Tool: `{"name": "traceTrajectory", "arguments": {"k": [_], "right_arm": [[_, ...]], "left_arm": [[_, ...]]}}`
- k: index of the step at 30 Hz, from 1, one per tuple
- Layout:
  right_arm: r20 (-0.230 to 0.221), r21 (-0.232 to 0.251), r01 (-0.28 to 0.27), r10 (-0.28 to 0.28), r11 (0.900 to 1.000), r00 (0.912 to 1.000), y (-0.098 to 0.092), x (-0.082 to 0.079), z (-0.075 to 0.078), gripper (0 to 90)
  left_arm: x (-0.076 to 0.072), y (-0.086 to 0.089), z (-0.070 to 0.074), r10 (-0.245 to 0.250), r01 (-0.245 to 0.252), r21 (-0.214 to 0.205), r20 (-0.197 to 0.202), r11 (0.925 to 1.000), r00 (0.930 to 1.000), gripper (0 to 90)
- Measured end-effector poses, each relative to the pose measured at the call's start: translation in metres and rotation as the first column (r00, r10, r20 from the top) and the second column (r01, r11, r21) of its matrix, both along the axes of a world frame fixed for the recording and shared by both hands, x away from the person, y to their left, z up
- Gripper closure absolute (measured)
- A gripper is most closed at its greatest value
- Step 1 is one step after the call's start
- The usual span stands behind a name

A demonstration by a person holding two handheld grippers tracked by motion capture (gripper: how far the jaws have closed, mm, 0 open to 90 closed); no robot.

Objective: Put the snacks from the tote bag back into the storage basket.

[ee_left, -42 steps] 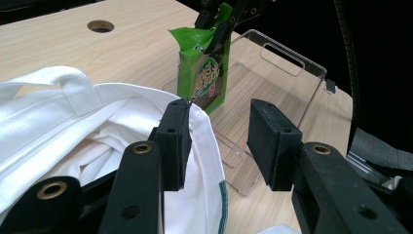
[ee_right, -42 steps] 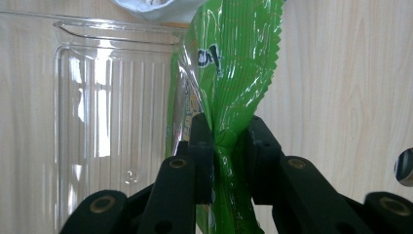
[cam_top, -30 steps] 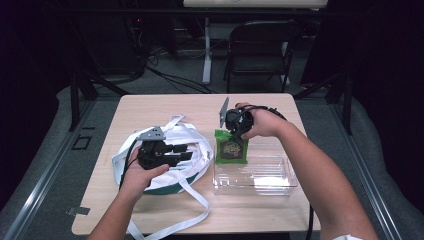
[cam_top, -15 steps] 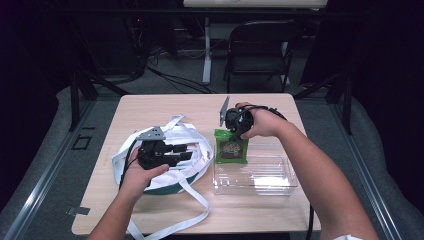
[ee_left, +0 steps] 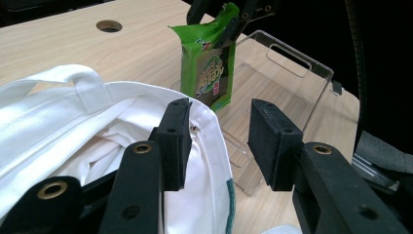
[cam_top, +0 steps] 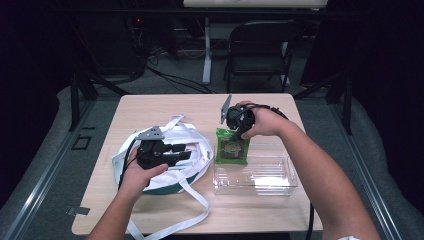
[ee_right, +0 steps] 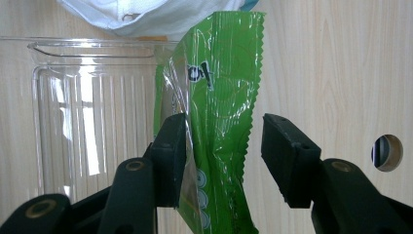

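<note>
We look down on a pale wooden table (cam_top: pixel 150 210) in a dark room; a folding chair (cam_top: pixel 260 47) stands beyond its far edge, with cables on the grey floor. The table's far half lies bare, and there is open wood along the near edge in front of the clear plastic tray (cam_top: pixel 260 182), which sits toward our right, close to the table's right edge; a white tote bag (cam_top: pixel 192 145) lies at the left, its straps trailing off the near edge.

The green snack packet (cam_top: pixel 232 150) stands at the tray's left end, just beside the bag, its top up between the right gripper's (cam_top: pixel 239 131) jaws — these have just been opening; in the right gripper view the left pad appears to touch the packet (ee_right: pixel 219 112) while the right pad stands clear of its serrated edge, so nothing is clamped.

The left gripper (cam_top: pixel 186 154) rests over the bag, jaws partly apart; in the left gripper view one pad lies against the bag's rim (ee_left: pixel 214 141) and the other hangs over the tray (ee_left: pixel 302 73) — no pinch on the cloth that we can see.
</note>
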State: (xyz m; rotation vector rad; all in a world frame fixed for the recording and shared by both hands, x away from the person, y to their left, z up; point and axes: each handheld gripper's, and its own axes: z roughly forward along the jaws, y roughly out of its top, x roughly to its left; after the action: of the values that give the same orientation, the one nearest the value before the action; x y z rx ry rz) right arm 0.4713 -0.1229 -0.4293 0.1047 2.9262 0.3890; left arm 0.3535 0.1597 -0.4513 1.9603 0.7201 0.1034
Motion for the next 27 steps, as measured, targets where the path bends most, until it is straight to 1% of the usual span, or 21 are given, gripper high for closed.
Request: {"name": "traceTrajectory", "arguments": {"k": [4, 5, 6, 11, 16, 18, 19, 20, 24, 25, 26, 27], "right_arm": [[0.0, 0.006, 0.002, -0.002, 1.0, 1.0, -0.001, -0.001, 0.001, 51.5], [0.008, -0.004, 0.002, -0.002, 1.0, 1.0, -0.002, 0.0, 0.003, 51.5], [0.002, 0.008, 0.008, -0.008, 0.9999, 1.0, -0.003, -0.001, 0.002, 51.5], [0.005, 0.012, 0.012, -0.012, 0.9999, 0.9999, -0.004, -0.001, 0.003, 51.6], [0.006, 0.008, 0.016, -0.016, 0.9998, 0.9999, -0.005, -0.002, 0.006, 51.6], [0.015, 0.01, 0.013, -0.013, 0.9999, 0.9998, -0.006, -0.002, 0.007, 51.6], [0.016, 0.001, 0.01, -0.01, 0.9999, 0.9998, -0.006, -0.002, 0.008, 51.6], [0.015, 0.011, 0.016, -0.016, 0.9998, 0.9998, -0.006, -0.003, 0.008, 51.6], [0.02, 0.024, 0.021, -0.021, 0.9995, 0.9996, -0.008, -0.003, 0.011, 51.6], [0.027, 0.019, 0.017, -0.017, 0.9997, 0.9995, -0.009, -0.003, 0.013, 51.6], [0.022, 0.032, 0.021, -0.022, 0.9993, 0.9995, -0.01, -0.004, 0.013, 51.6], [0.022, 0.032, 0.021, -0.022, 0.9993, 0.9995, -0.01, -0.004, 0.013, 51.6]], "left_arm": [[0.0, 0.0, 0.0, 0.003, -0.003, 0.003, 0.001, 1.0, 1.0, 59.8], [0.0, 0.0, 0.0, 0.005, -0.005, 0.004, 0.0, 1.0, 1.0, 59.5], [0.0, -0.001, 0.0, 0.005, -0.005, 0.007, -0.002, 1.0, 1.0, 59.4], [0.0, -0.002, -0.001, 0.003, -0.003, 0.017, 0.003, 0.9999, 1.0, 59.4], [0.0, -0.002, -0.001, 0.006, -0.006, 0.016, 0.002, 0.9999, 1.0, 59.4], [0.0, -0.001, -0.001, 0.008, -0.008, 0.015, 0.003, 0.9999, 1.0, 59.4], [0.0, -0.002, -0.001, 0.009, -0.01, 0.015, 0.004, 0.9998, 0.9999, 59.4], [0.0, -0.002, -0.001, 0.009, -0.009, 0.015, 0.005, 0.9999, 1.0, 59.4], [0.0, -0.003, -0.002, 0.008, -0.008, 0.015, 0.0, 0.9999, 1.0, 59.4], [0.001, -0.002, -0.001, 0.009, -0.009, 0.021, 0.001, 0.9997, 1.0, 59.4], [0.001, -0.002, -0.002, 0.009, -0.009, 0.021, -0.001, 0.9997, 1.0, 59.4], [0.001, -0.002, -0.002, 0.008, -0.008, 0.018, -0.001, 0.9998, 1.0, 59.4]]}}
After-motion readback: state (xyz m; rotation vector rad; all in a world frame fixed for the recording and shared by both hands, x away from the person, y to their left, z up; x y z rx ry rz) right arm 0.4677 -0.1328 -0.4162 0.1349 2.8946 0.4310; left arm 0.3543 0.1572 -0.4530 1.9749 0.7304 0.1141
